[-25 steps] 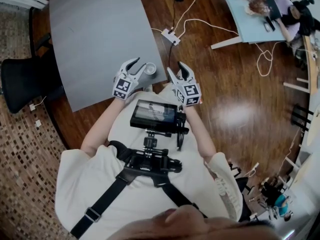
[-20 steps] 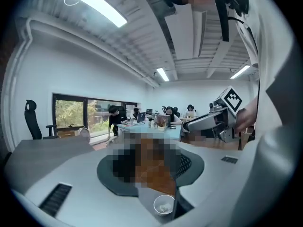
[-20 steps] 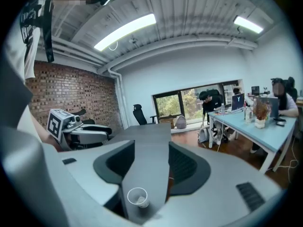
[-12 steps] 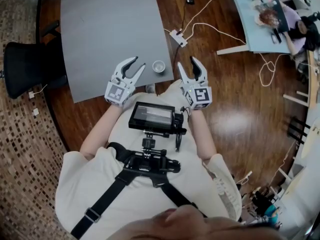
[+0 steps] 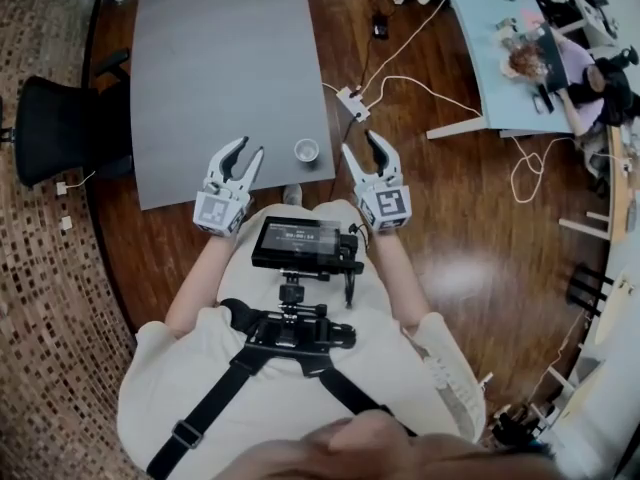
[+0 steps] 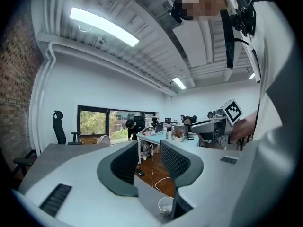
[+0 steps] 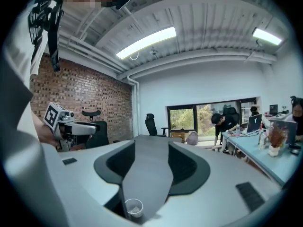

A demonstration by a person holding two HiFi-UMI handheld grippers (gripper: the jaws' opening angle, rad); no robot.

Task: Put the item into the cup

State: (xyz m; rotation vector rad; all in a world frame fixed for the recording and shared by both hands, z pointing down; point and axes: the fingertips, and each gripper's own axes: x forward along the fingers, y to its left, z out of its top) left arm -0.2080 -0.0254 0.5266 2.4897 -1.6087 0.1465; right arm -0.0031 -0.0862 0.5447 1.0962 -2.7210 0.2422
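A small white cup [image 5: 306,150] stands on the grey table [image 5: 220,68] close to its near right corner. Something small and pale lies at the cup's bottom; I cannot tell what. My left gripper [image 5: 248,147] hangs over the table's near edge, left of the cup and apart from it. Its jaws have just been closing a little, nothing is between them, and they still stand open. Off the table's corner, to the right of the cup, my right gripper [image 5: 360,144] is open and empty. The cup shows low between the jaws in the left gripper view [image 6: 165,205] and the right gripper view [image 7: 133,207].
A black office chair [image 5: 60,138] stands left of the table. A power strip [image 5: 352,103] with white cables lies on the wooden floor beyond the table's corner. A light blue desk [image 5: 490,38] with people at it is at the far right. A monitor [image 5: 298,244] hangs on the person's chest.
Both grippers have risen and drawn back. The left gripper, which stood right by the cup, is now off to its left. The cup has stayed in place.
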